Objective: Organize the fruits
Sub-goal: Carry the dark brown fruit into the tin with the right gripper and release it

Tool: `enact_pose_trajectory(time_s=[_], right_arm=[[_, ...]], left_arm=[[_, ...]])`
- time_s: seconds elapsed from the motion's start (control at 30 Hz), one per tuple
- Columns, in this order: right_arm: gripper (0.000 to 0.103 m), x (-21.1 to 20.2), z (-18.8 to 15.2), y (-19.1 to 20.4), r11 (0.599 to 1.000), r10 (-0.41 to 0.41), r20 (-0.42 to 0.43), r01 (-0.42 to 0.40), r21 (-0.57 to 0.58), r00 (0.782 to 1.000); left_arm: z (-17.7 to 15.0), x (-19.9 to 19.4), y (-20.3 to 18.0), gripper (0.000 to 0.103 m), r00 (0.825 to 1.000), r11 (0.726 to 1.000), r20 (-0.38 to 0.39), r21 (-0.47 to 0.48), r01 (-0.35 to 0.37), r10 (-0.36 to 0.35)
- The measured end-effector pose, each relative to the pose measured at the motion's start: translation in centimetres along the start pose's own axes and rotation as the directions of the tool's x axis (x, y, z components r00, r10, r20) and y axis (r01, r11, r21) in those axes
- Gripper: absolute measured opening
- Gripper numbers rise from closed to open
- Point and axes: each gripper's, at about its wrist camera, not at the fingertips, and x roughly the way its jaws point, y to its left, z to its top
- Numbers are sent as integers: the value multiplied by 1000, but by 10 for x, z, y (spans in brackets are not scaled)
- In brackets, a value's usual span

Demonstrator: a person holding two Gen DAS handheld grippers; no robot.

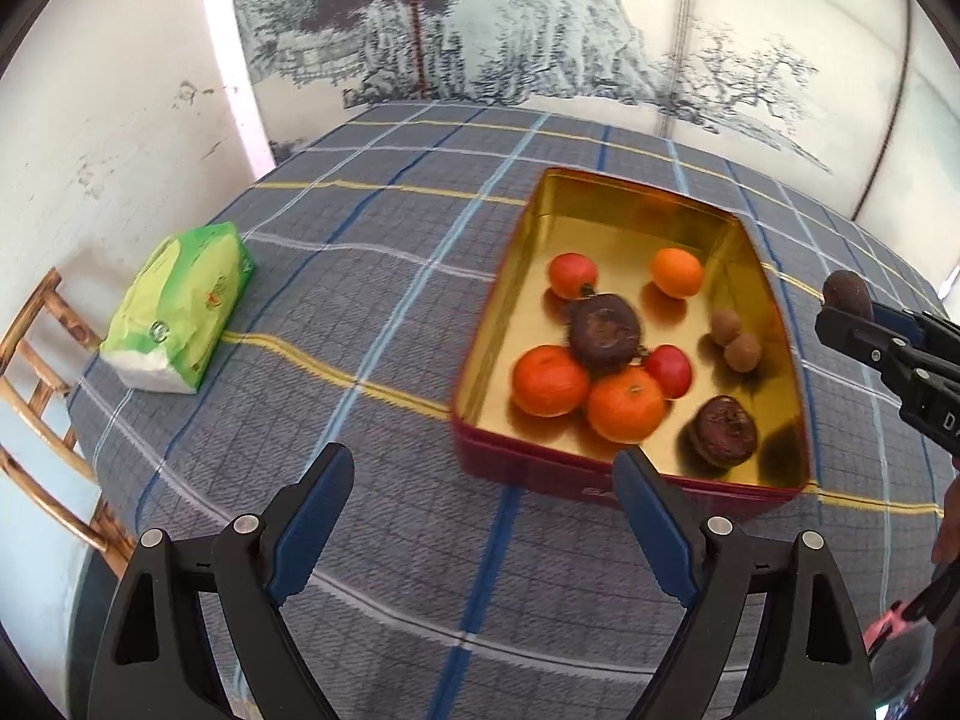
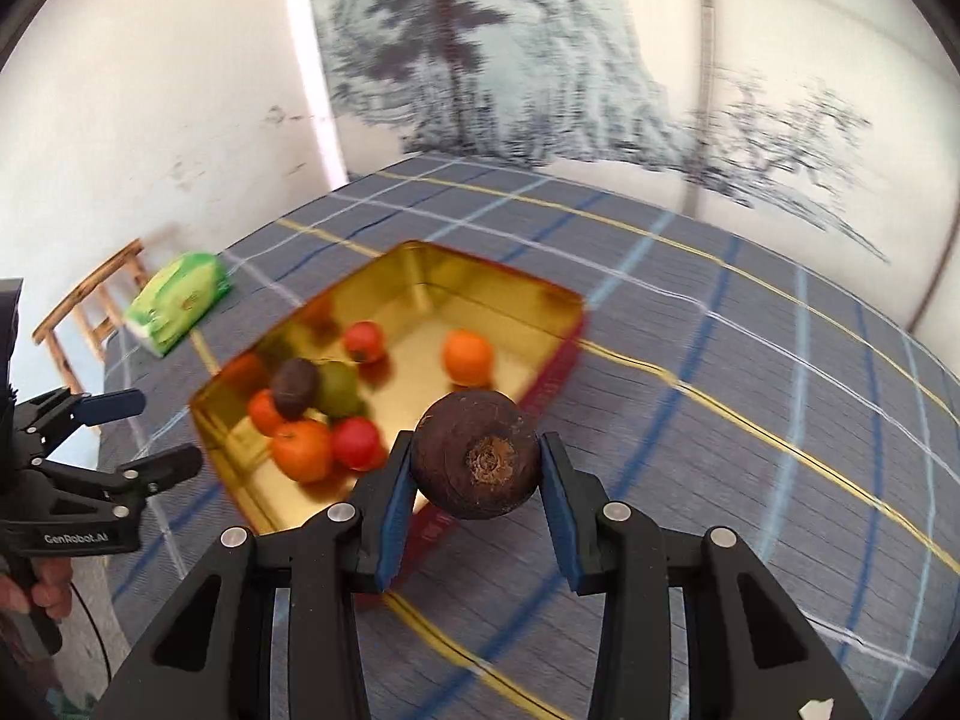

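The right hand-held gripper (image 2: pixel 477 495) is gripping a dark brown, round fruit (image 2: pixel 477 459) between its blue pads; in the right wrist view the fruit is sitting at lower centre, in front of the near corner of the gold-lined tin (image 2: pixel 420 276). In the left wrist view the same fruit is showing at the far right edge, level with the tin's right wall. The step in hand, as I read it, is carrying this fruit, though whether into the tin or out of it cannot be told; the blur is suggesting the right hand is travelling.

The left hand-held gripper (image 1: pixel 483 510) is standing wide with nothing between its fingers, hovering at the bottom of its own frame over the checked cloth of the desk (image 1: pixel 360 300), just short of the tin's near wall.

If the tin is the goal, the next move is calling for bringing the fruit over a bare patch of gold floor, lowering it and parting the pads without knocking the fruit piled at the near end.

Counting in the left wrist view, the tin is holding three oranges (image 1: pixel 549 380), two red fruits (image 1: pixel 573 275), two dark brown fruits (image 1: pixel 603 331) and two small tan ones (image 1: pixel 742 351). One green tissue pack (image 1: pixel 180 312) is lying at left, well apart from the tin, and a wooden chair (image 1: pixel 42 372) is standing at the left edge.
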Motion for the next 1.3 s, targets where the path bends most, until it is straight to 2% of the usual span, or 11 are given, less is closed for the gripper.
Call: enact_pose_trajectory(time_s=[0.2, 0.37, 1.03, 1.27, 1.3], right_arm=[[37, 22, 10, 32, 997, 35, -38, -37, -60, 999], [37, 43, 10, 44, 996, 46, -87, -52, -70, 995], [36, 83, 10, 51, 998, 30, -148, -37, -42, 989], [39, 83, 10, 53, 999, 19, -146, -24, -33, 989], [42, 84, 10, 53, 999, 15, -148, -20, -32, 989]], left_arm=[[-3, 7, 20, 88, 1000, 999, -22, -39, -16, 15], [-7, 11, 37, 88, 999, 997, -34, -65, -30, 28], [-10, 14, 57, 88, 998, 995, -40, -81, -50, 47], [-11, 11, 56, 88, 998, 996, -37, -71, -47, 45], [-11, 11, 55, 88, 998, 996, -39, -69, -49, 46]])
